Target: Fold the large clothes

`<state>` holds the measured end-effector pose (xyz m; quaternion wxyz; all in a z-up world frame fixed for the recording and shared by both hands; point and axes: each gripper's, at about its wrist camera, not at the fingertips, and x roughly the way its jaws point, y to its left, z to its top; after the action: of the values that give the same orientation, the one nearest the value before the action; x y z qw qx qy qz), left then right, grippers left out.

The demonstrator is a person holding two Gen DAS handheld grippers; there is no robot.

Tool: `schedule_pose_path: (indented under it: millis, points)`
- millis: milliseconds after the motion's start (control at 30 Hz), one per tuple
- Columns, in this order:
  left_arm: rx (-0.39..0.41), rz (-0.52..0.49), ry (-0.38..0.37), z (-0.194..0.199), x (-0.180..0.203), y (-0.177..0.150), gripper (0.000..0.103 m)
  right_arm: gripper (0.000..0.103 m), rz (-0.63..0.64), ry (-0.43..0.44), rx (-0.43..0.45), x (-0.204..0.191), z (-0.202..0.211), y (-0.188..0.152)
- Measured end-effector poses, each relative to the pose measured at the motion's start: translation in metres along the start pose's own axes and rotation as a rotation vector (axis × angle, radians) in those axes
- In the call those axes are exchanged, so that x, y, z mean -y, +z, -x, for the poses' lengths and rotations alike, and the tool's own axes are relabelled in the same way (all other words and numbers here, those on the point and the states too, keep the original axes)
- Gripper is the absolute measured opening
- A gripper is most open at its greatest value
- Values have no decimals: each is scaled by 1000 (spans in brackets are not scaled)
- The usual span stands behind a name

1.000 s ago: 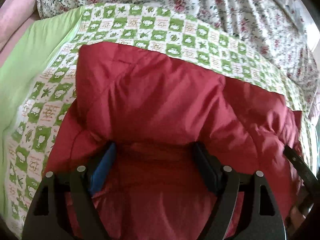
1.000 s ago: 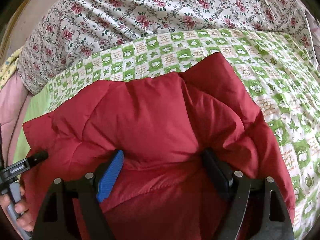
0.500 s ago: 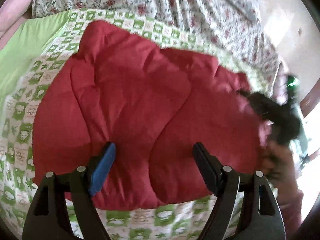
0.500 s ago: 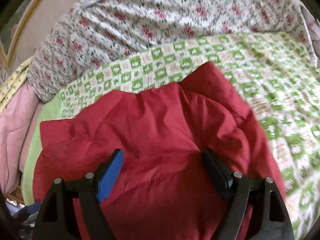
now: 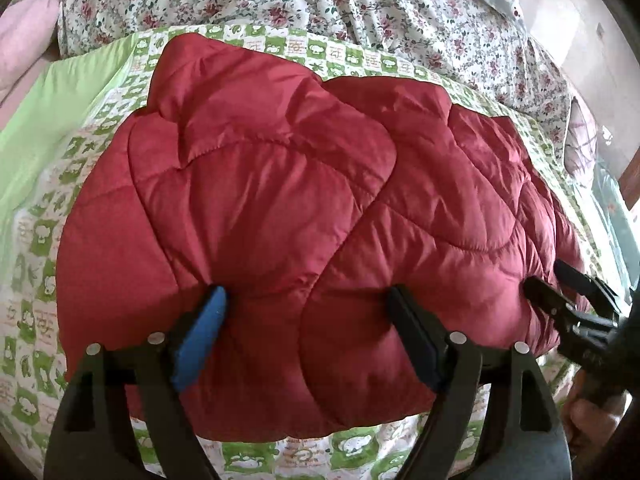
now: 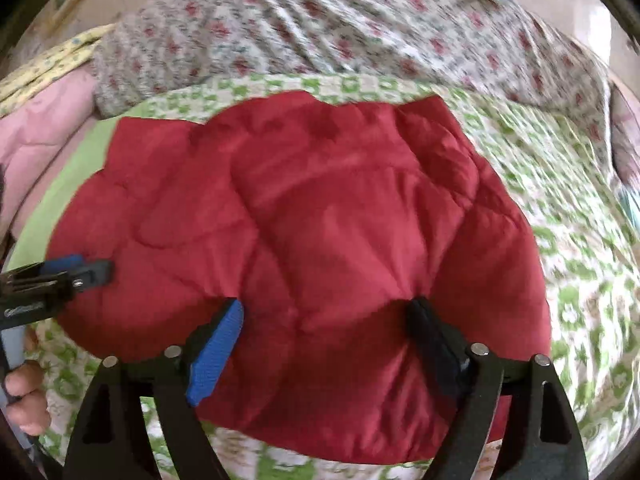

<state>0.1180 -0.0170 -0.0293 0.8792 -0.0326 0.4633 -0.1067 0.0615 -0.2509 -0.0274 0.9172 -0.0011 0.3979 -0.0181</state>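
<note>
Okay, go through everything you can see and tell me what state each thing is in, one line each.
red padded garment: folded bundle, lying on the bed.
green checked sheet: spread under it.
floral quilt: bunched behind.
left gripper: jaws opening, garment between them.
right gripper: jaws opening, garment between them.

**A bed piled with patterned covers**

A green-and-white checked bedsheet (image 5: 360,56) covers the bed. Behind it lies a rumpled white quilt printed with red roses (image 5: 360,4). A pink padded blanket (image 6: 44,132) sits at the left, and pale glossy floor (image 5: 580,40) catches daylight at the right.
</note>
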Motion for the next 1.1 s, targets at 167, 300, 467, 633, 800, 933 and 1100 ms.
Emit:
schedule_pose_path:
  millis: [167, 300, 467, 633, 800, 933, 1100]
  points:
    - [21, 7, 10, 20, 1, -6, 83, 87, -65, 14, 1, 24, -3, -7]
    - [29, 11, 19, 31, 1, -13, 83, 88, -66, 2, 15, 21, 0, -11]
    - [13, -43, 84, 12, 9, -22, 83, 88, -57, -10, 31, 20, -1, -13]
    - [17, -67, 121, 5, 15, -24, 85, 88, -55, -11, 32, 20, -2, -12]
    - [22, -74, 141, 2, 16, -25, 85, 88, -55, -12, 22, 21, -2, -12]
    - [25, -82, 160, 0, 19, -26, 86, 88, -53, -16, 17, 21, -3, -12]
    - [26, -81, 158, 0, 18, -27, 86, 88, -52, -23, 17, 20, -4, -11]
